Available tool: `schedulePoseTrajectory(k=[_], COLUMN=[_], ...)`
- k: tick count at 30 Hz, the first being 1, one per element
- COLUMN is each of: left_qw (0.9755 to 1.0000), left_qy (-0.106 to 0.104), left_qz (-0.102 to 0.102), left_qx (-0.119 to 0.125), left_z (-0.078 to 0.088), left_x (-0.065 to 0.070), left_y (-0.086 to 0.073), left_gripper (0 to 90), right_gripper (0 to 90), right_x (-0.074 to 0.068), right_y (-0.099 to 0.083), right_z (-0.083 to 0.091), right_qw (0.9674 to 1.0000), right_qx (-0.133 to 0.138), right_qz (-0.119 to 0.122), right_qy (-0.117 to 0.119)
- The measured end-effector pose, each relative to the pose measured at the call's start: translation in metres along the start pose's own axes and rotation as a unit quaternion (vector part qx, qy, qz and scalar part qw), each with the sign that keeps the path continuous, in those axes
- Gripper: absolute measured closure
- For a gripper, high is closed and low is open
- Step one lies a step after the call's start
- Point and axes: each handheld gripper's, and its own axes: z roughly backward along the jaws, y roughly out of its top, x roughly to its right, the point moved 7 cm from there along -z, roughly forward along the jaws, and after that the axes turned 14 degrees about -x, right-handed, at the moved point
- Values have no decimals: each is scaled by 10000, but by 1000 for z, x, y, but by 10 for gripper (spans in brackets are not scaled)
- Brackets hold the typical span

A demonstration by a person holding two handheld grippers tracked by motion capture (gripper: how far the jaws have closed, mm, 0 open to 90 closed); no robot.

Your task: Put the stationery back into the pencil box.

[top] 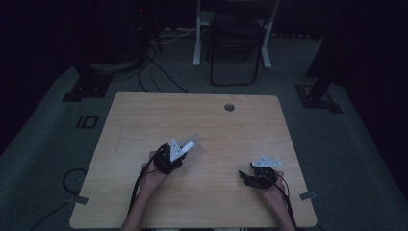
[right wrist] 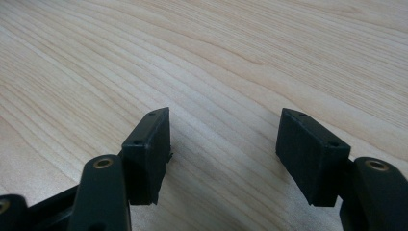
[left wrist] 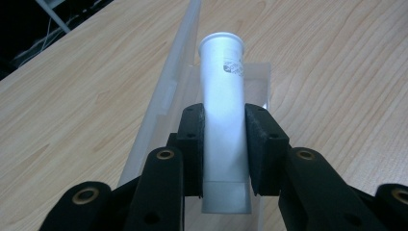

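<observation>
- The tabletop (top: 202, 202) is pale wood-grain laminate with rounded corners.
- A clear plastic box (left wrist: 166, 91), long and thin-walled, lies under the left tongs.
- A smooth white tube (left wrist: 222, 96), round-capped with a flat crimped tail, is clamped between the left tongs (left wrist: 224, 144), above the box.
- The right tongs (right wrist: 223, 154) gape empty over bare wood, their black pads blocky.

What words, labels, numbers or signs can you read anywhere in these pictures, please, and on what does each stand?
White tube held in the left gripper: a small dark printed mark near its rim, too blurred to read.
Floor left of the table: a dark marking that looks like "10".
No other text is legible.
</observation>
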Motion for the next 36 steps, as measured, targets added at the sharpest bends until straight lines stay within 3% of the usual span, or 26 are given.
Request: schedulePoseTrajectory(k=[36], left_qw=[9995], left_qy=[75], left_qz=[-75], left_qx=[-283], left_z=[-22], left_x=[5], left_y=[-11], left_gripper=[706], right_gripper=[366], right_x=[0], right_y=[-1], right_z=[1], right_qw=[10000], right_qx=[-5], right_qz=[-20], right_qy=[-1])
